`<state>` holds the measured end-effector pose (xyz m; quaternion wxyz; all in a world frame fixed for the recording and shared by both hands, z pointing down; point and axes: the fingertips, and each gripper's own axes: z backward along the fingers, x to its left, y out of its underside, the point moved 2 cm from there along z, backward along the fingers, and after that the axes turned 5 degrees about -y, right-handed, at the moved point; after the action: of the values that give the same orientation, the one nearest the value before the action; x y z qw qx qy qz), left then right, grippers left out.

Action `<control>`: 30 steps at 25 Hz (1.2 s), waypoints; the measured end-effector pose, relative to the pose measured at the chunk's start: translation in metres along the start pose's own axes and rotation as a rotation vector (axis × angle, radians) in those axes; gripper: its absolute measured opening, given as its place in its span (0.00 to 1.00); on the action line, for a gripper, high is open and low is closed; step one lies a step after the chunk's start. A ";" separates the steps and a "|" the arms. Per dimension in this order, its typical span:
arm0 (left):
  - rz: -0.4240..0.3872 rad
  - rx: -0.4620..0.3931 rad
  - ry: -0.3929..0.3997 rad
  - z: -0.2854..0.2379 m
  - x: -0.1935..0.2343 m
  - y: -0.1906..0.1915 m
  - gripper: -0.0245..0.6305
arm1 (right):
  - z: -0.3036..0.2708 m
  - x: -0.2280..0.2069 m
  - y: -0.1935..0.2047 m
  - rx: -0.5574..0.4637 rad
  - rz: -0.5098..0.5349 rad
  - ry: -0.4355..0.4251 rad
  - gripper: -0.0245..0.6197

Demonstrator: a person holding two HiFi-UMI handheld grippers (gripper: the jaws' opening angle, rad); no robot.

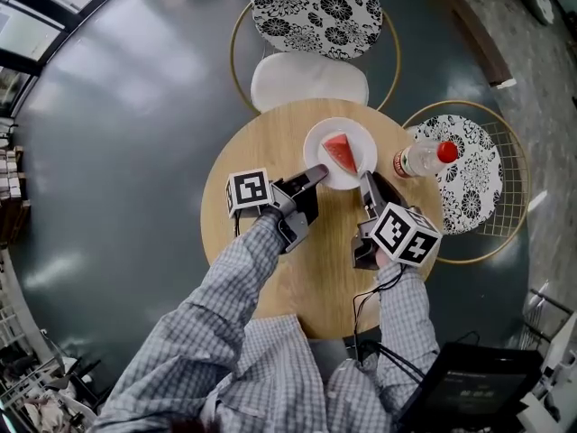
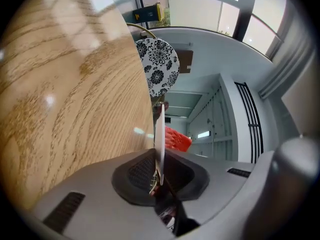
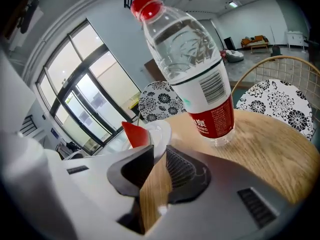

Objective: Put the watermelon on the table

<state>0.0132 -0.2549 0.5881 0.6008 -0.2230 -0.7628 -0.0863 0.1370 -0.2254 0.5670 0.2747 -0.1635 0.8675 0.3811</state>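
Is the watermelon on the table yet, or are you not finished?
Nearly. Done: the watermelon slice sits on the white plate, which is over the round table. In hand: the left gripper and the right gripper each pinch the plate's rim with their fingers. I cannot tell whether the plate touches the wood yet. Left: set it down if needed, then let go.
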 end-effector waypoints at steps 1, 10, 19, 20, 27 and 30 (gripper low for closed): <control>0.002 0.000 -0.009 -0.001 0.003 -0.002 0.10 | -0.002 -0.002 0.001 0.003 -0.002 0.005 0.17; -0.001 0.002 -0.103 -0.010 0.024 -0.005 0.10 | -0.018 0.004 0.008 0.040 0.050 -0.004 0.15; 0.018 -0.011 -0.098 -0.018 0.024 -0.011 0.10 | -0.011 -0.004 0.009 0.068 0.130 0.025 0.15; 0.020 -0.012 -0.100 -0.019 0.024 -0.011 0.10 | -0.010 -0.003 0.009 0.072 0.170 0.029 0.15; 0.028 -0.017 -0.120 -0.022 0.022 -0.016 0.10 | -0.008 0.033 0.014 0.168 0.826 0.022 0.15; 0.037 -0.020 -0.125 -0.024 0.024 -0.016 0.10 | -0.011 0.046 0.031 0.256 1.134 0.026 0.15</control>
<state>0.0233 -0.2730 0.6195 0.5514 -0.2480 -0.7936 -0.0686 0.0818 -0.2168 0.5632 0.0347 0.3566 0.8619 0.3589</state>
